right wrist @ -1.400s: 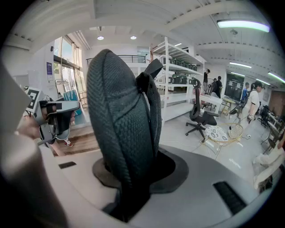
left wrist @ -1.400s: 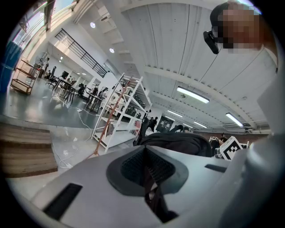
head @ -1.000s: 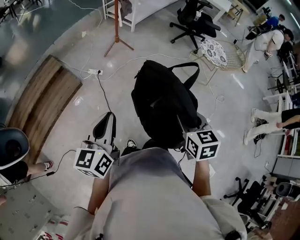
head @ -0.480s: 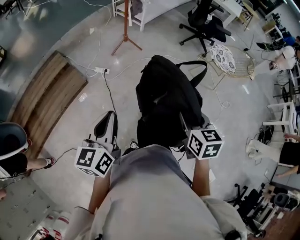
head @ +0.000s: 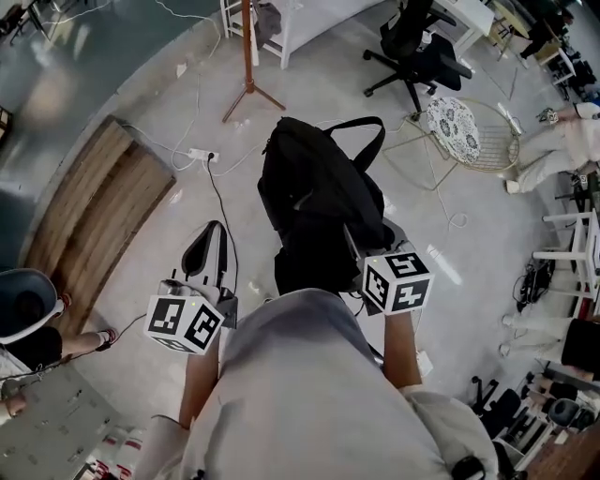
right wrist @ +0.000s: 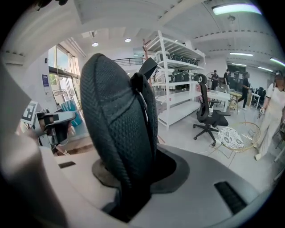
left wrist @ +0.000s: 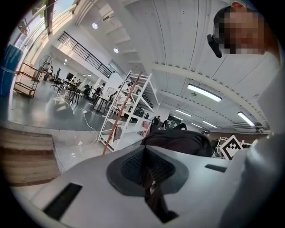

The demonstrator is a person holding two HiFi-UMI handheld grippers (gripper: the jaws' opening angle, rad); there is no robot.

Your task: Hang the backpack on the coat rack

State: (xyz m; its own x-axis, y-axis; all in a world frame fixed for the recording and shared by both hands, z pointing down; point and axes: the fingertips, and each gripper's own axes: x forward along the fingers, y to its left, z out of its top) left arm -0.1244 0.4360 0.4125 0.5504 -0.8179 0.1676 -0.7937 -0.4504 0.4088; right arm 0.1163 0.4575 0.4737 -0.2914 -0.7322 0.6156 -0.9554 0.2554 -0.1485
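Observation:
A black backpack point(head: 314, 202) hangs in front of me, its handle loop toward the far side. My right gripper point(head: 354, 239) is shut on it; in the right gripper view the padded mesh of the backpack point(right wrist: 118, 120) fills the space between the jaws of that gripper point(right wrist: 133, 178). The left gripper point(head: 216, 232) is beside the bag on its left, not touching it, with its jaws together and nothing between them point(left wrist: 144, 153). The coat rack point(head: 247, 56), a reddish wooden pole on splayed legs, stands on the floor ahead; the same coat rack point(left wrist: 120, 118) shows in the left gripper view.
A raised wooden platform point(head: 89, 206) lies to the left. A power strip with cables point(head: 199, 154) runs across the floor near the rack. White shelving point(head: 281, 23) stands behind it. A black office chair point(head: 422, 52) and a wire chair with a patterned seat point(head: 464, 127) are to the right.
Both grippers and the backpack have travelled across the floor together, and the rack's foot and the wire chair have shifted in the head view. The right gripper's hold on the bag looks the same.

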